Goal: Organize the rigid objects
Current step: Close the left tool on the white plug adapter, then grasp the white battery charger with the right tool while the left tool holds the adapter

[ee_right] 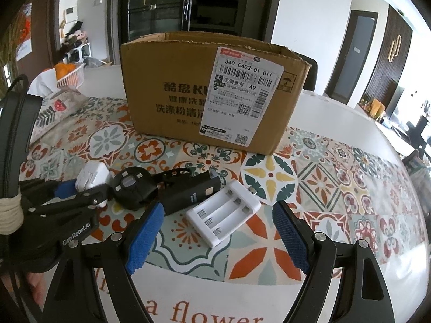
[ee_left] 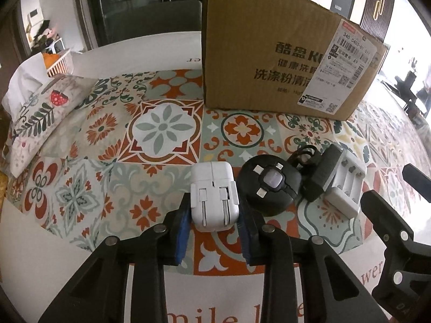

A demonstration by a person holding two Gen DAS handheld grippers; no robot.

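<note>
You're clamping the white charger [ee_left: 214, 196] on the desk [ee_left: 150, 51] between your left gripper [ee_left: 214, 231] fingers. Lift it straight up, clearing the round black adapter [ee_left: 270, 185], toward the cardboard box [ee_left: 269, 62]. Your right gripper [ee_right: 215, 239] is hanging wide open near the battery holder [ee_right: 225, 212].

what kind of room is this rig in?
Most likely a home dining area: a round table with a patterned tile-print mat, a tissue box in a fabric cover, a basket of oranges, and glass-door cabinets behind.
</note>
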